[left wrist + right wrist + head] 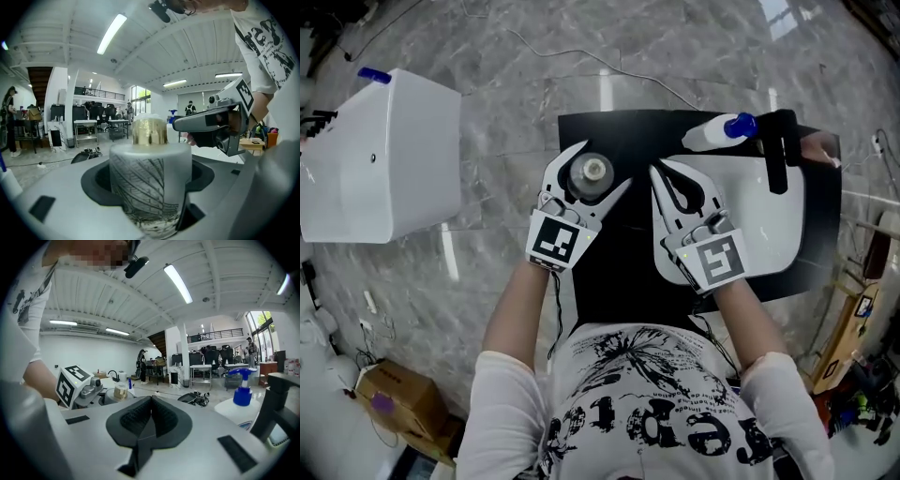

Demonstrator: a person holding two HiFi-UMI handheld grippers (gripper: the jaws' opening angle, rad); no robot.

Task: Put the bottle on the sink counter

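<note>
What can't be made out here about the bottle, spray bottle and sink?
- Base of the bottle: hidden by the left gripper's body in the left gripper view; head view shows only its cap, so resting or lifted is unclear.
- Lower part of the spray bottle: hidden by the right gripper in its own view.
- Left side of the sink: covered by the right gripper, head view.

At frame centre the left gripper (605, 165) has its 2 jaws either side of an upright grey bottle (589, 174) over the black counter (619, 286), the right gripper (665, 170) is just right of it at the left rim of the white sink (778, 239), and 1 spray bottle (712, 135) lies beside the black faucet (780, 155) at upper right.
</note>
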